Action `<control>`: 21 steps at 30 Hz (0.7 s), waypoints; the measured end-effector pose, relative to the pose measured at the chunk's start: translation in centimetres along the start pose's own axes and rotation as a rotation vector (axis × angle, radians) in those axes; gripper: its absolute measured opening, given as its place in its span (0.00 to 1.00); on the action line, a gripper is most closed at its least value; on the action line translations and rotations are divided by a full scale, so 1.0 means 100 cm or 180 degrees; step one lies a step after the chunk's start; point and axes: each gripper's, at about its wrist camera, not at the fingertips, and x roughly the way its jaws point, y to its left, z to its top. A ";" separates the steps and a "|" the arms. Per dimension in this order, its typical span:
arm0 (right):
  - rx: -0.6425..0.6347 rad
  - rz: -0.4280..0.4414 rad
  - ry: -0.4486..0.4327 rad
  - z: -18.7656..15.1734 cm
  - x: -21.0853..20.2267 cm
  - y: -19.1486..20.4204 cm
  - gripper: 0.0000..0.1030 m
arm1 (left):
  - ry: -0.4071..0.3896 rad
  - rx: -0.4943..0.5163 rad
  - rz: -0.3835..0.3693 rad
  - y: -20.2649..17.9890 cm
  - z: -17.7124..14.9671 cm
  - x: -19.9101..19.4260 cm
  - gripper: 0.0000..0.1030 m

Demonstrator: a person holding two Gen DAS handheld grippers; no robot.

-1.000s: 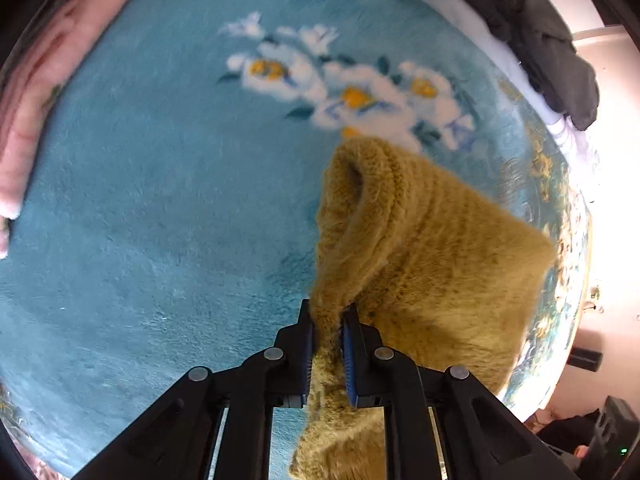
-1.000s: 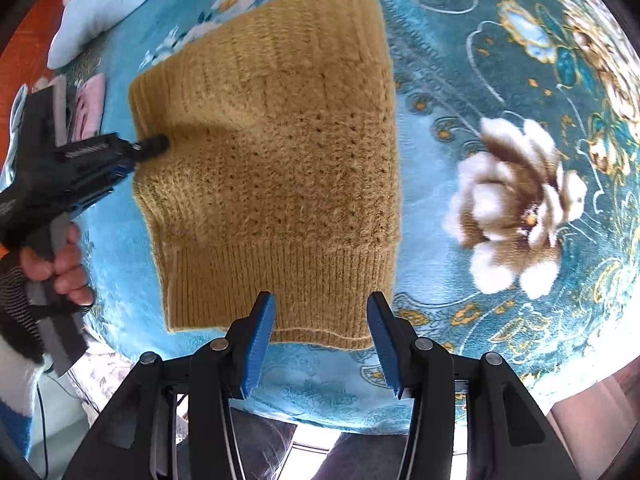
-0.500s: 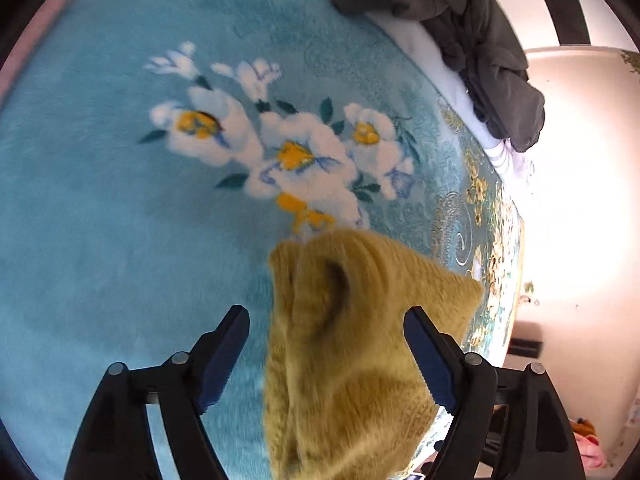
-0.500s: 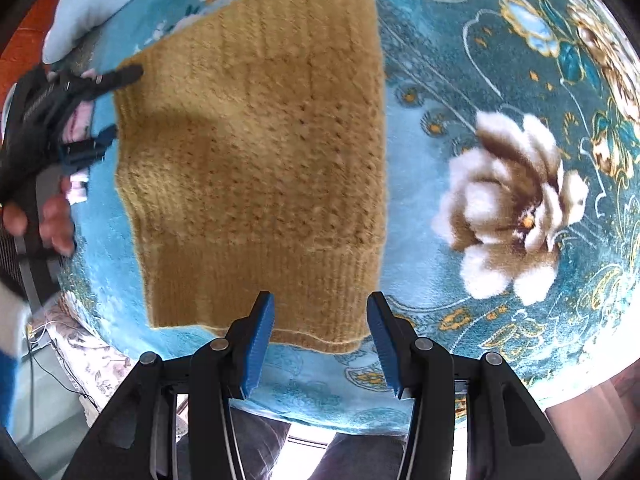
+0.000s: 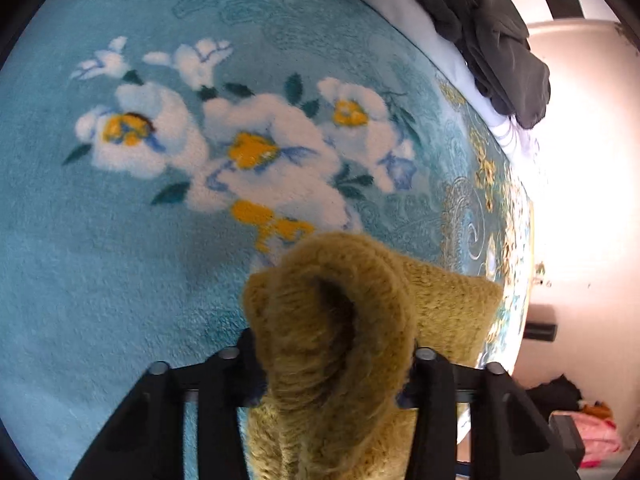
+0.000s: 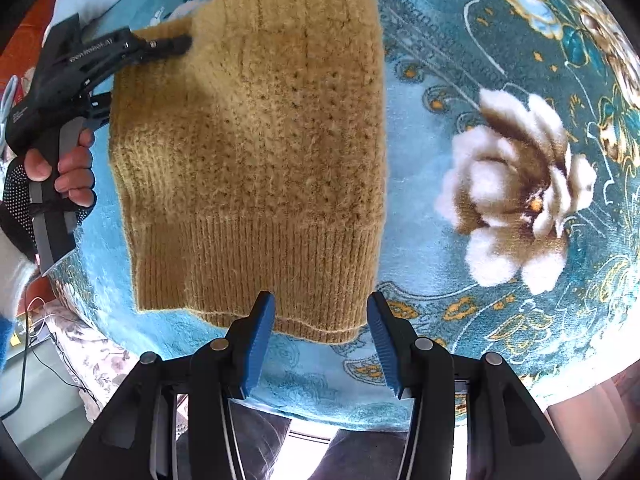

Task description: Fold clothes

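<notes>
Left tongs closing around sweater

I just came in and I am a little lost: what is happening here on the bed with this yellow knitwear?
A person is folding a mustard knit sweater on a blue flowered blanket. The left claw is closing around a bunched roll of the sweater's edge. The right claw hovers open above the ribbed hem, holding nothing. A dark grey garment lies farther back.

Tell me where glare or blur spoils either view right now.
Left wrist view: the window side is blown out white, and the mustard sweater up close between the closing left claw is soft. Right wrist view: evenly lit and sharp, fisheye bending at the edges only.
</notes>
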 end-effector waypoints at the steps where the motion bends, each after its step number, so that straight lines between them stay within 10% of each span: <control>1: 0.0004 0.0010 -0.0020 -0.001 -0.002 -0.001 0.48 | -0.0047 0.0071 0.0057 -0.009 -0.004 -0.006 0.37; 15: 0.0339 0.0257 -0.0414 -0.024 -0.046 -0.061 0.48 | -0.0469 0.1267 0.0485 -0.241 -0.100 -0.087 0.34; 21: 0.0655 0.0239 -0.0611 -0.034 -0.082 -0.148 0.48 | -0.0628 0.1038 0.0141 -0.317 -0.116 -0.101 0.33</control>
